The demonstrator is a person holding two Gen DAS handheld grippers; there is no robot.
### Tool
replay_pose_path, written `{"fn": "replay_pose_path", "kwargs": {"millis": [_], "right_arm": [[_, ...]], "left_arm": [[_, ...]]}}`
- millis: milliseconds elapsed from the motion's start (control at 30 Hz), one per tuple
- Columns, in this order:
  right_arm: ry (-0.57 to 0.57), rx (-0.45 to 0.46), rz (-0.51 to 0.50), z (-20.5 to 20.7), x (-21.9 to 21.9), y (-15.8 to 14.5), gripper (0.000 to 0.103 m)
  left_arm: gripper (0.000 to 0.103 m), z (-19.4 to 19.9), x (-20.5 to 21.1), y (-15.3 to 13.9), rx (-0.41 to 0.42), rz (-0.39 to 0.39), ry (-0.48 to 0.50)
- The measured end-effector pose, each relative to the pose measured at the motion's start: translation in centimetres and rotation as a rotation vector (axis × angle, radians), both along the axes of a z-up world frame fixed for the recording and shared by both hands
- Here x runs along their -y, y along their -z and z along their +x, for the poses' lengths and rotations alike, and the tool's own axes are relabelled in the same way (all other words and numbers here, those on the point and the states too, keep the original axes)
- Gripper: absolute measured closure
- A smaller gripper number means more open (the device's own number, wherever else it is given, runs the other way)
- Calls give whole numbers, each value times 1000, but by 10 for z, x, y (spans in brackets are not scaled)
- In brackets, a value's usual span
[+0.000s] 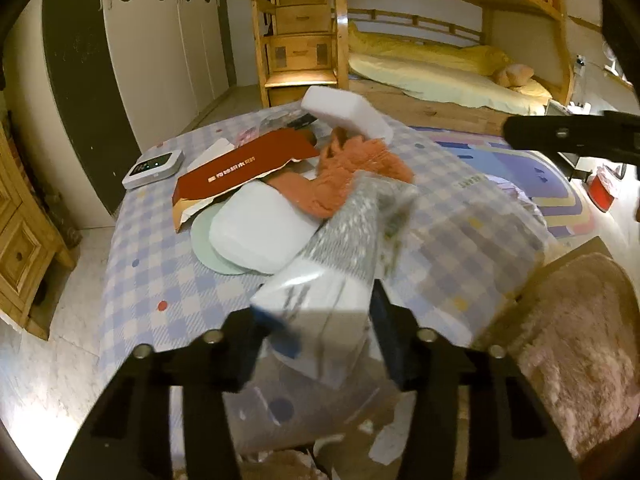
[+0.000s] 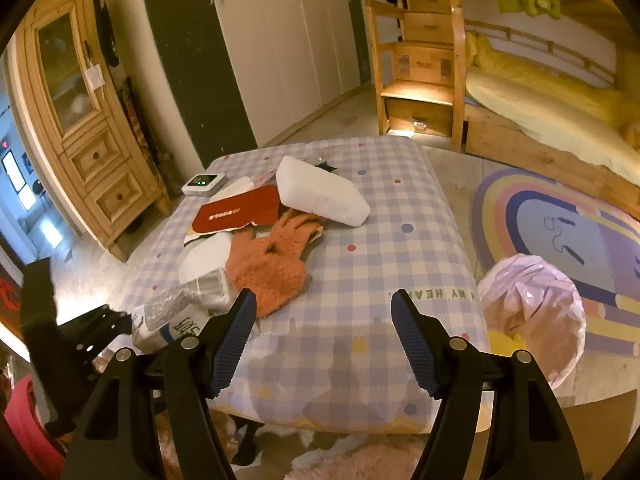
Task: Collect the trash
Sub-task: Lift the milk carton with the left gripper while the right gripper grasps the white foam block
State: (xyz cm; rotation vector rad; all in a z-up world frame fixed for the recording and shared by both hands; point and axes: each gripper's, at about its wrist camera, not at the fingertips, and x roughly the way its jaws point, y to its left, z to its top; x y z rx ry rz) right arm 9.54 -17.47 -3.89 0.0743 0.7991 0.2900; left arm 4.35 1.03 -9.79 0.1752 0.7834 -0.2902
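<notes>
My left gripper (image 1: 320, 322) is shut on a crumpled clear bubble-wrap package with a white label (image 1: 340, 264), held just above the near edge of the checked table (image 1: 160, 272). The right wrist view shows that package (image 2: 176, 312) at the tip of the left gripper (image 2: 120, 320), at the table's left corner. My right gripper (image 2: 324, 320) hangs open over the table's front edge (image 2: 360, 360), with nothing between its blue pads. Further back on the table lie orange gloves (image 2: 272, 264), a torn red envelope (image 2: 240, 210), a white foam block (image 2: 320, 196) and a white pad (image 1: 260, 232).
A bin lined with a pink bag (image 2: 532, 312) stands on the floor to the right of the table. A small white device (image 2: 204, 182) sits at the table's far left. A fluffy pink cushion (image 1: 580, 360) is close on the right, and a wooden cabinet (image 2: 80, 120) on the left.
</notes>
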Motion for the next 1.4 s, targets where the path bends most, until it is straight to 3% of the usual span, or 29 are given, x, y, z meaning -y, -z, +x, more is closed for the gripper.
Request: {"fn": "replay_pose_path", "kwargs": {"millis": [267,467,600,933,1067,1233,1267,1300,1333,1400], "right_arm": [[-11,0,-3,0,-6,1,33],[-27,10,-25,7,-15,-1,34],[-47,26,-67,24,-31,0,48],[-76,21,-203,88,-69,17,46],[-79,24,-262,108,-79,28,46],[-74,47,-331,125,-87,35,46],[-68,63,-353,126,-89,35,48],[-68,77,-363,126,-89,35,60],[-65,86,-367,126,-88,33,64],[-35,127,-344,121,-77,23,67]], "left_arm": [[65,-36,-19,-32,91,-91,-37],[65,-42,-40,-65,208,-128,-135],[65,-13,-47,-67,258,-100,-207],[65,69,-51,-51,261,-99,-295],[65,83,-62,-51,242,-134,-317],[65,99,-65,-52,259,-107,-333],[65,102,-66,-51,255,-105,-335],[65,104,-68,-50,248,-108,-339],[65,103,-69,-49,243,-116,-339],[65,101,-70,-49,245,-117,-338]]}}
